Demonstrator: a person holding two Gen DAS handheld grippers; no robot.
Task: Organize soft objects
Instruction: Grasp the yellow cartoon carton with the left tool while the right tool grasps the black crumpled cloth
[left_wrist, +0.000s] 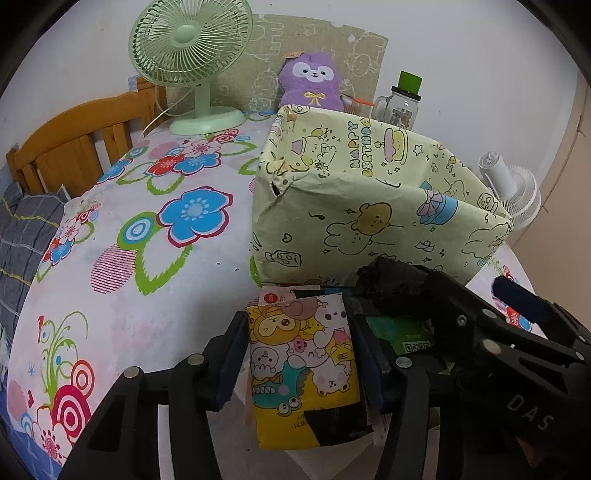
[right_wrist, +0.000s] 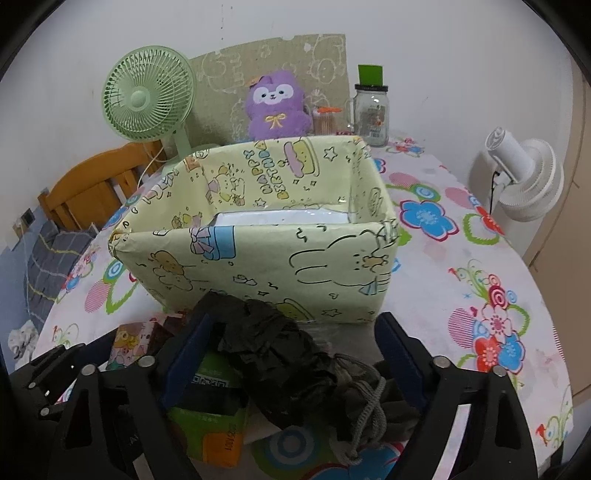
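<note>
My left gripper (left_wrist: 299, 354) is shut on a yellow cartoon-printed soft pack (left_wrist: 303, 387), one pad against each long side. The pack lies on the floral tablecloth (left_wrist: 147, 258), just in front of an open-topped box (left_wrist: 369, 206) wrapped in pale green birthday paper. In the right wrist view my right gripper (right_wrist: 295, 354) stands open around a crumpled black cloth bundle (right_wrist: 280, 362) with a grey cord; a gap shows at the right finger. A green pack (right_wrist: 207, 410) lies under the bundle. The box (right_wrist: 258, 258) is right behind it, something white lying in its bottom.
Behind the box stand a green desk fan (left_wrist: 188, 55), a purple plush toy (left_wrist: 312, 79) and a glass jar with a green lid (left_wrist: 400, 101). A white fan (right_wrist: 524, 177) sits off the table's right edge. A wooden bed frame (left_wrist: 74, 147) is at left.
</note>
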